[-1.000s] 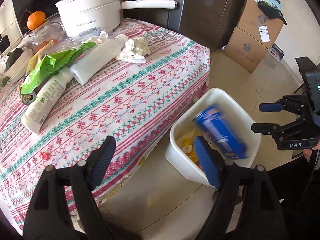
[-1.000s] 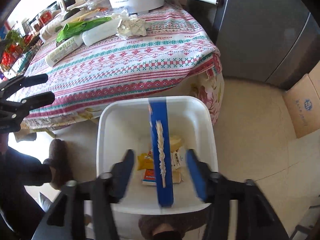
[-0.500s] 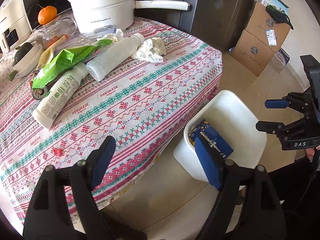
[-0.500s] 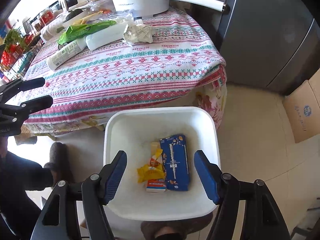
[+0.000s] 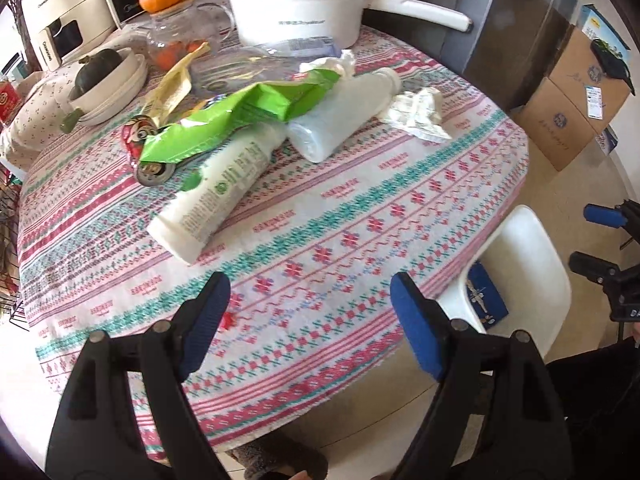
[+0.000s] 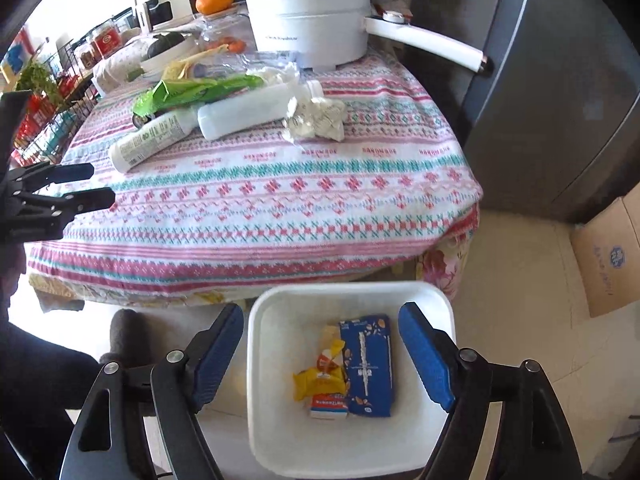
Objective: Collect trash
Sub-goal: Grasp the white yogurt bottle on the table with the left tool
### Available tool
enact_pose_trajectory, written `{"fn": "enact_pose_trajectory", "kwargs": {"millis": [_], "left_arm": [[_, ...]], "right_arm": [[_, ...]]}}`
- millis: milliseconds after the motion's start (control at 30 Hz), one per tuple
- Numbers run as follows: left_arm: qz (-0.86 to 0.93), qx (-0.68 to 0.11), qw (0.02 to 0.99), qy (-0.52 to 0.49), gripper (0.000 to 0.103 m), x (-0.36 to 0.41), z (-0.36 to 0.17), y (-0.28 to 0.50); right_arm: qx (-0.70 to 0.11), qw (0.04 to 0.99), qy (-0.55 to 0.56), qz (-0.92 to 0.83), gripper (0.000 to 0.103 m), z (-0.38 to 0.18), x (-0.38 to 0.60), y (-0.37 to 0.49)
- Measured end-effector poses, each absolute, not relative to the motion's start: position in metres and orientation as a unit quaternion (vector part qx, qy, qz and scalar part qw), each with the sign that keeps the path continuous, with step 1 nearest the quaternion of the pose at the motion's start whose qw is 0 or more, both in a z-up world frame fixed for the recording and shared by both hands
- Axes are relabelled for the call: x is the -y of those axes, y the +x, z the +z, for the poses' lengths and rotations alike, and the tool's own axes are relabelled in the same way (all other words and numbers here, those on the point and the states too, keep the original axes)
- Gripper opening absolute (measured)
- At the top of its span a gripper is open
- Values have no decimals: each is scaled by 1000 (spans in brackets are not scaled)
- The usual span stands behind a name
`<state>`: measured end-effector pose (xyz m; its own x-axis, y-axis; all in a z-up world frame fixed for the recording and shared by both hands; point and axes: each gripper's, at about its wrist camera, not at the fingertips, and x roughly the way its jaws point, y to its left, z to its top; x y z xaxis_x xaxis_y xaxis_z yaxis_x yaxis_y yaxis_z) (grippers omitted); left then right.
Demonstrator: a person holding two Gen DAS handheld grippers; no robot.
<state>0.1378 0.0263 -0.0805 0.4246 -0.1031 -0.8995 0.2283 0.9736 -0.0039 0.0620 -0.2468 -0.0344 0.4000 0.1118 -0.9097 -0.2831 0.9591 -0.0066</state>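
My left gripper (image 5: 310, 320) is open and empty above the table's near edge. My right gripper (image 6: 320, 356) is open and empty above the white bin (image 6: 262, 380) on the floor. A blue carton (image 6: 367, 364), a yellow wrapper (image 6: 316, 380) and a small red-and-white pack (image 6: 327, 405) lie in the bin. On the tablecloth lie a white tube (image 5: 216, 196), a frosted bottle (image 5: 340, 116), a green bag (image 5: 240, 120), crumpled paper (image 5: 418, 114) and a small red scrap (image 5: 227, 319). The bin (image 5: 532, 264) also shows in the left wrist view, by the table edge.
A white pot with a long handle (image 5: 296, 4), a glass teapot with an orange on top (image 5: 176, 36), a bowl (image 5: 108, 84) and a can (image 5: 140, 136) stand at the table's back. A grey fridge (image 6: 560, 80) and cardboard boxes (image 5: 576, 92) stand to the right.
The blue carton fell from my right gripper into the bin and lies flat there. My left gripper has moved from beside the bin to over the table. My right gripper has pulled back slightly.
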Motion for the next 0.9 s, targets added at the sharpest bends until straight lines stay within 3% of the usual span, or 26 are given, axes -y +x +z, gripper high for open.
{"fn": "enact_pose_trajectory", "kwargs": {"millis": [667, 700, 767, 900], "left_arm": [[-73, -524, 845, 79, 80, -65, -129, 231], [-73, -526, 843, 86, 78, -64, -131, 231], [-75, -540, 833, 92, 60, -62, -135, 230], [-82, -584, 805, 67, 55, -60, -133, 222]], "right_arm": [[-531, 834, -72, 132, 83, -28, 203, 103], [-532, 833, -71, 131, 83, -29, 203, 103], [-534, 833, -68, 128, 83, -30, 205, 105], [-537, 832, -58, 122, 83, -31, 209, 107]]}}
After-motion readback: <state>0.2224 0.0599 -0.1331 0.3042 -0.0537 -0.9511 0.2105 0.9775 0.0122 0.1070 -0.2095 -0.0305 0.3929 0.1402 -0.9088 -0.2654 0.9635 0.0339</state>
